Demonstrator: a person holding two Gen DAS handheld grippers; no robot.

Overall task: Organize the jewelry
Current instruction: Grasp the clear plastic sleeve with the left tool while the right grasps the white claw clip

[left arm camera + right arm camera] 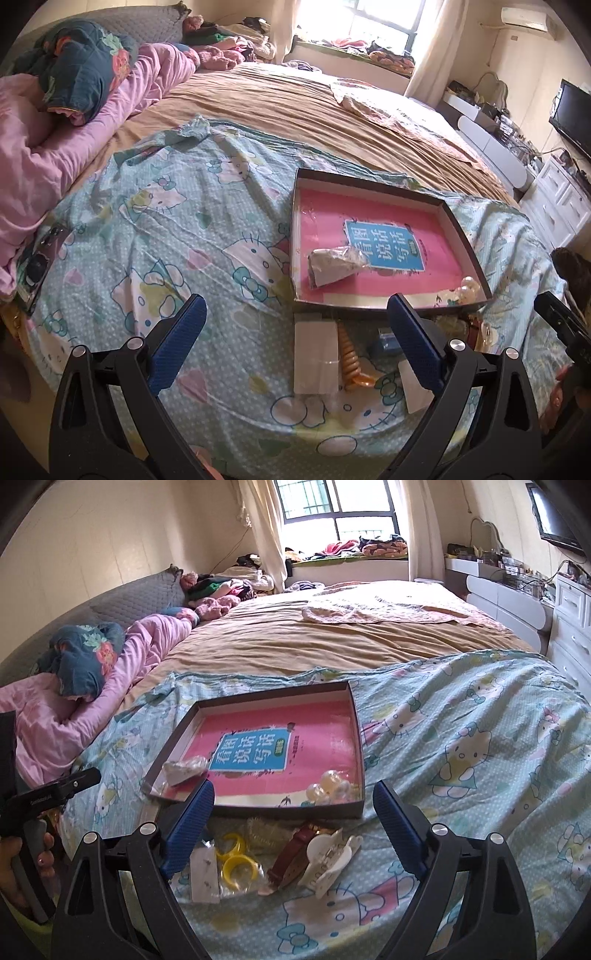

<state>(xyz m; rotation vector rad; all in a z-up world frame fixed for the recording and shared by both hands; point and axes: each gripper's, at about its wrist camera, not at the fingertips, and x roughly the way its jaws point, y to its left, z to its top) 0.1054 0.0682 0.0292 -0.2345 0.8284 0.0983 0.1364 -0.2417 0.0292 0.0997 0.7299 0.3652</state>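
Task is sitting at an early-to-middle stage, judging by the layout. The shallow box (356,746) is lying on the cartoon-print sheet (461,738) of the bed, pink book cover lining its floor. Two things are already resting inside: a clear packet with grey contents (183,770) near the left front corner, and a cluster of pearly beads (328,788) at the right front corner.

Still waiting outside, just in front of the box's near wall: yellow rings in a clear bag (236,862), a white card (203,875), a brown strap (291,856), a white hair claw (328,856), and a bristly clear item (264,830). In the left wrist view an orange coiled band (351,363), a white card in plastic (316,356) and a small blue piece (388,341) are also lying outside. So most pieces are looking unsorted.

Right hand-held gripper (293,821) is hovering above the loose pile, jaws spread wide, grasping nothing, pads touching nothing.

Left hand-held gripper (295,338) is likewise standing released and wide, hanging over the card and coil, empty, no contact visible.

Next pick is likely one of the loose pieces near the box front.
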